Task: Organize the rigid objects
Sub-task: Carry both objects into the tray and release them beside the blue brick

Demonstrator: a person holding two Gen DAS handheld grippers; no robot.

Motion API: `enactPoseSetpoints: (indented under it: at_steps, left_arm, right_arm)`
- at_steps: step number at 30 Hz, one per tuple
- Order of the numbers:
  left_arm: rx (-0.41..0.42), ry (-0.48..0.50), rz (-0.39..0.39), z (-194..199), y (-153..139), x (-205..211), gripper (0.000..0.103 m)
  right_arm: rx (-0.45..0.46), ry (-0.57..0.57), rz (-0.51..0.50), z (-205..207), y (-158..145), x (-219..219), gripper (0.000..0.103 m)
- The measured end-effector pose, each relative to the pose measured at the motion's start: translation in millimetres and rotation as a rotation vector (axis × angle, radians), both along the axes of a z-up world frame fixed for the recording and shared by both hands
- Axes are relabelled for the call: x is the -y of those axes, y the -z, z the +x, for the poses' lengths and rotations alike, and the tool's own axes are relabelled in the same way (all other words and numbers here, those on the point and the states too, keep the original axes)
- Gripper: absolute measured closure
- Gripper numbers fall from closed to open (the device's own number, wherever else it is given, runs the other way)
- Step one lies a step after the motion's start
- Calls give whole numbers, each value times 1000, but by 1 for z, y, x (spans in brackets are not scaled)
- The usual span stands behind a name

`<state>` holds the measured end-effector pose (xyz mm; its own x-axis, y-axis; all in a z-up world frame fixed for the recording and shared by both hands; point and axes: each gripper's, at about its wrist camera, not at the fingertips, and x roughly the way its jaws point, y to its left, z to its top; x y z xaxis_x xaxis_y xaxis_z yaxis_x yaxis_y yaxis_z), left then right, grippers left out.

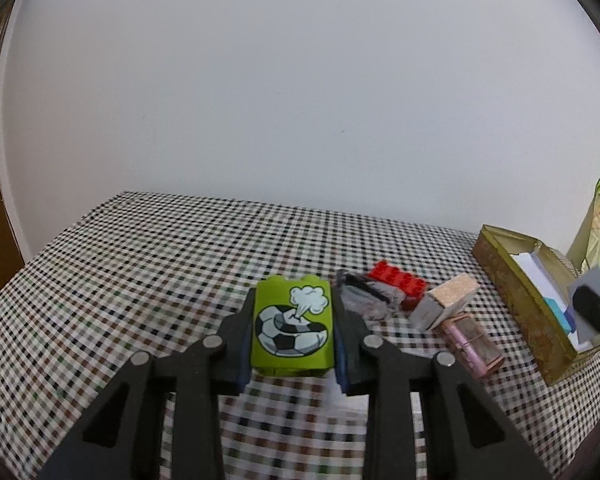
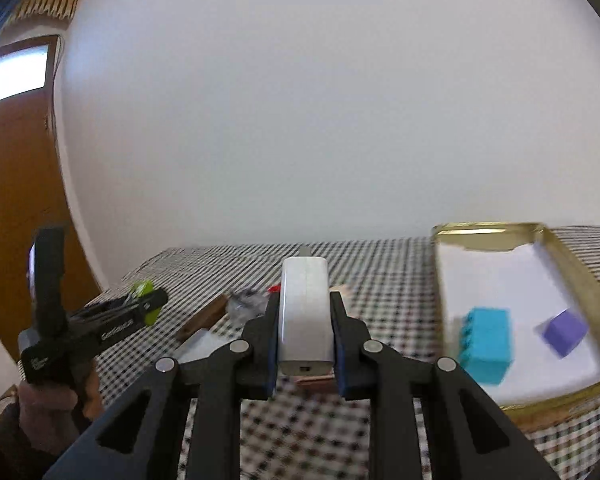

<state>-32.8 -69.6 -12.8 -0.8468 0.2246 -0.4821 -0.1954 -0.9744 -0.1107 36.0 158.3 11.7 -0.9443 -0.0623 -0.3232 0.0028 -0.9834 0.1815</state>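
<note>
While both tools are loaded, the sorting looks to me about half finished. Inside the gold tin (image 2: pixel 572 276), on its white lining, a turquoise block (image 2: pixel 487 342) and a purple cube (image 2: pixel 565 332) already lie, near each other but not touching.

The left tool (image 1: pixel 293 330) is clamped on a green brick (image 1: pixel 292 326) with a football picture, and holds it above the checked tabletop (image 1: pixel 140 264). The brick's long axis runs along the fingers, away from the camera, and the printed face looks upward; its studs seem to be at the far end.

The right tool (image 2: pixel 306 330) is clamped on a white adapter (image 2: pixel 306 312). The adapter's long axis also follows the fingers, a small port faces the camera, and a grey plug end points toward the wall. It hangs above the tabletop, to the left of the tin and not yet over it.

Outside the tin, a small pile is left on the tabletop: a red brick (image 1: pixel 398 280), a crumpled grey wrapper (image 1: pixel 364 298) touching it, a small box with a cork-coloured top (image 1: pixel 446 300), and a pink case (image 1: pixel 470 344) just beside this box. I judge that these four, and the two held things, are still to be put in place.
</note>
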Motion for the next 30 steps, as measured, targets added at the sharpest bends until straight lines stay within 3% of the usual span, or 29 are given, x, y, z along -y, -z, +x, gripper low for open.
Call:
enactPoseSetpoints:
  at_steps: [7, 19, 26, 30]
  left_arm:
    - [-23, 34, 20, 10, -7, -38, 73]
    - [-38, 184, 10, 18, -21, -146, 73]
    - [-37, 262, 7, 24, -27, -202, 73]
    - [-28, 295, 13, 24, -32, -230, 73]
  right_arm:
    - [-24, 76, -2, 12, -5, -36, 79]
    - [-52, 235, 14, 30, -13, -121, 79]
    - [-29, 294, 0, 36, -12, -166, 79]
    - [-8, 301, -12, 37, -12, -168, 79]
